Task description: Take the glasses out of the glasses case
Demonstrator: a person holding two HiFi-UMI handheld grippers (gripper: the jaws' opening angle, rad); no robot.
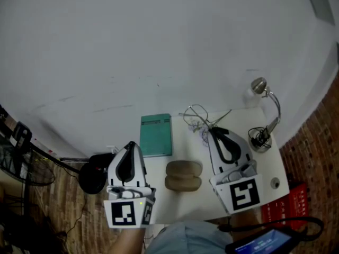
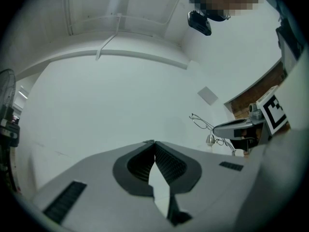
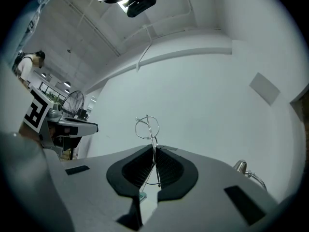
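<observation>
Thin wire-frame glasses (image 1: pixel 197 116) hang in the air above the white table (image 1: pixel 275 165), with my right gripper (image 1: pixel 212 129) shut on the frame. In the right gripper view the glasses (image 3: pixel 147 126) stick up from between the closed pads of that gripper (image 3: pixel 154 149). The brown glasses case (image 1: pixel 183 175) lies open on the table between the two grippers. My left gripper (image 1: pixel 131 144) is held to the left of the case; in its own view this gripper (image 2: pixel 153 142) has its tips together and nothing in them. The glasses (image 2: pixel 201 122) also show to the right in the left gripper view.
A teal book (image 1: pixel 156 135) lies behind the case. A small desk lamp (image 1: pixel 263 115) with its cable stands at the table's right end. A black object (image 1: pixel 95 171) sits off the table's left edge. A red crate (image 1: pixel 283 208) stands on the floor to the right.
</observation>
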